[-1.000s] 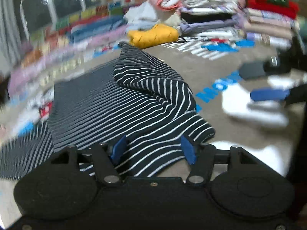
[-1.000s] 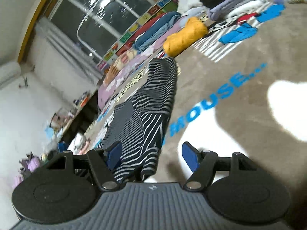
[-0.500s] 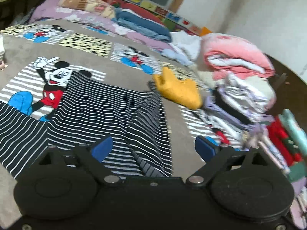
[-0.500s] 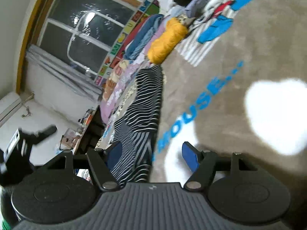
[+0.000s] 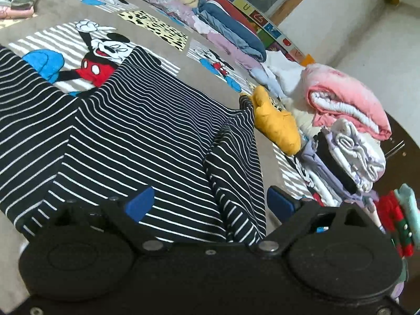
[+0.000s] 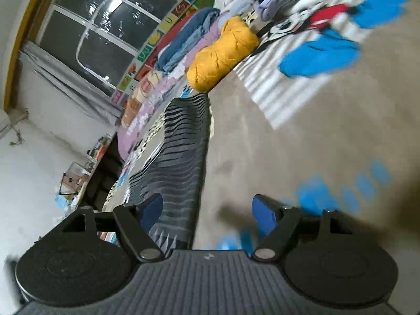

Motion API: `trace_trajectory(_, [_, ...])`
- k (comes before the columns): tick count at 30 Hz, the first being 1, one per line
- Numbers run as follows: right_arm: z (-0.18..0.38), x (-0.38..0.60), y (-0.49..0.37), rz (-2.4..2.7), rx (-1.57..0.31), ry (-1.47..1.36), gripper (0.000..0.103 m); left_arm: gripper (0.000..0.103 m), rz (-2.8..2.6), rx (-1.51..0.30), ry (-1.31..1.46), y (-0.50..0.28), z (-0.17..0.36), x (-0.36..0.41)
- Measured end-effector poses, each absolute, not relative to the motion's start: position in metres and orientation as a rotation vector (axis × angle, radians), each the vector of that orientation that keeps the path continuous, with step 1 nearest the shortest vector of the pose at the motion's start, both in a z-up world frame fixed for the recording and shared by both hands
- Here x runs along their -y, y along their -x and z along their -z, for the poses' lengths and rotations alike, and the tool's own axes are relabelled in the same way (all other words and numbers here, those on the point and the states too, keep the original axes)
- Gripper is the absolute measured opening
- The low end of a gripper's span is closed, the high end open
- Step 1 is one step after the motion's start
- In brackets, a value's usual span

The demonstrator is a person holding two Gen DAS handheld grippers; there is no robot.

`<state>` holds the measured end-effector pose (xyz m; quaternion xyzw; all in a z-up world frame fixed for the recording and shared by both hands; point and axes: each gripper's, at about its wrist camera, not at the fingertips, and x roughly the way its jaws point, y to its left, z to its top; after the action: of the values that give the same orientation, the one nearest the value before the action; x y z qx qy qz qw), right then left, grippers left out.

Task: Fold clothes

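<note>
A black shirt with thin white stripes [image 5: 136, 136] lies spread on a Mickey Mouse bedspread [image 5: 105, 44], one sleeve folded inward along its right side. My left gripper [image 5: 210, 204] is open and empty just above the shirt's near hem. In the right wrist view the same shirt [image 6: 181, 155] runs away to the left, blurred. My right gripper [image 6: 207, 210] is open and empty, with its left finger over the shirt's edge and its right finger over bare bedspread [image 6: 288, 144].
A yellow bundled garment [image 5: 275, 128] lies beside the shirt's far right corner; it also shows in the right wrist view [image 6: 223, 55]. Stacks of folded clothes [image 5: 346, 136] stand at the right. Rolled blankets [image 5: 228, 34] line the wall under a window.
The left gripper has let go of the shirt's folded part, opened wider and swung its view over the flattened shirt. The right gripper has moved forward along the shirt's edge, still open.
</note>
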<state>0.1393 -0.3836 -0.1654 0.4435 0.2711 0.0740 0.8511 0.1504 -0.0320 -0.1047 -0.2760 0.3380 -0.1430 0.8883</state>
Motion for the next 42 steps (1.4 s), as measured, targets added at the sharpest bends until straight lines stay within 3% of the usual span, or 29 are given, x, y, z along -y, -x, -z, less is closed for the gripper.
trace_trajectory(7, [0.166,0.386,-0.278,-0.203,-0.660,-0.856,0.075,0.093,0.302,-0.724,0.597,-0.152,0.113,0.029])
trace_trajectory(22, [0.166,0.383,-0.396,-0.179,-0.616,-0.786,0.072,0.093,0.309,-0.750,0.616,-0.152,0.129,0.026])
trace_trajectory(25, [0.169,0.382,-0.404,-0.173,-0.616,-0.782,0.059,0.093,0.308,-0.749,0.613,-0.152,0.130,0.027])
trace_trajectory(27, [0.170,0.381,-0.406,-0.169,-0.625,-0.781,0.040,0.093,0.311,-0.748,0.602,-0.152,0.130,0.029])
trace_trajectory(29, [0.170,0.377,-0.405,-0.166,-0.640,-0.742,0.010,0.093,0.314,-0.747,0.591,-0.152,0.130,0.030])
trace_trajectory(42, [0.103,0.402,-0.325,-0.089,-0.442,-0.638,0.006,0.093,0.332,-0.733,0.522,-0.148,0.130,0.034])
